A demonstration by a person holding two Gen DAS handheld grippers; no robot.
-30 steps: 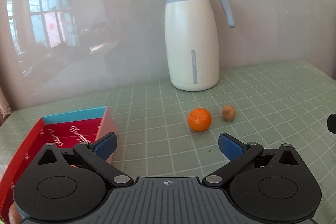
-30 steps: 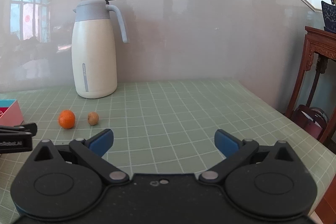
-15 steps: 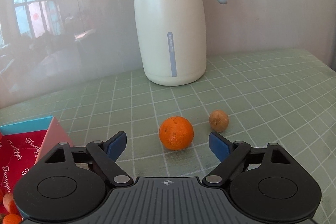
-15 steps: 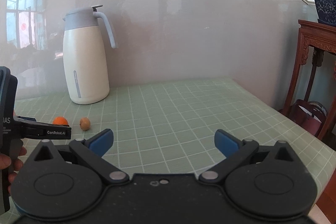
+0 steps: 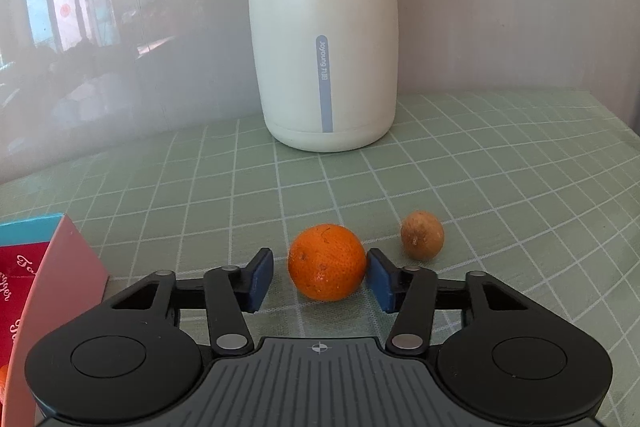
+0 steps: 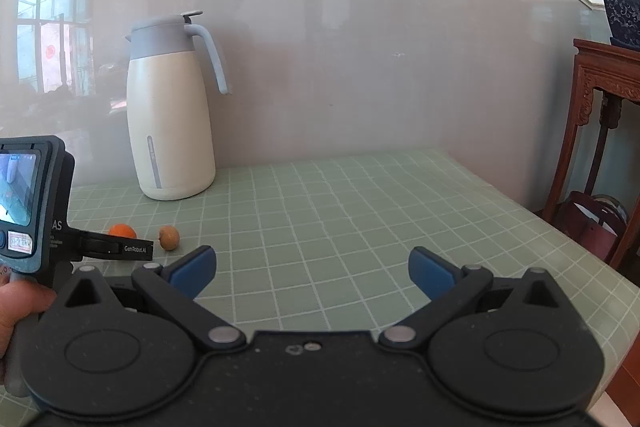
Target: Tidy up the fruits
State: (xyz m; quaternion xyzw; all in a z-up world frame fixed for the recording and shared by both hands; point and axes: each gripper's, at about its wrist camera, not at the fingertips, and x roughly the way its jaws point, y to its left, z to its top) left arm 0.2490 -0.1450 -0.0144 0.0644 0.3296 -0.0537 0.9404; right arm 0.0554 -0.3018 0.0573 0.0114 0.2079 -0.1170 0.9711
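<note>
An orange (image 5: 326, 261) lies on the green checked tablecloth between the fingers of my left gripper (image 5: 320, 279). The right pad touches the orange; a narrow gap stays at the left pad, so the gripper is still open. A small brown fruit (image 5: 422, 235) lies just right of the orange. A red and pink box (image 5: 60, 275) stands at the left edge, with orange fruit showing at its lower corner. In the right wrist view my right gripper (image 6: 312, 273) is wide open and empty above the table, and the orange (image 6: 122, 230) and brown fruit (image 6: 169, 237) lie far left.
A tall cream thermos jug (image 5: 324, 39) with a grey-blue handle stands behind the fruit against the wall. A dark wooden stand (image 6: 600, 131) with a potted plant stands beyond the table's right edge. The left gripper's body (image 6: 36, 203) shows at the left of the right wrist view.
My left gripper has moved forward and down to the orange, and its fingers have narrowed around it. The right gripper has turned slightly and stays open.
</note>
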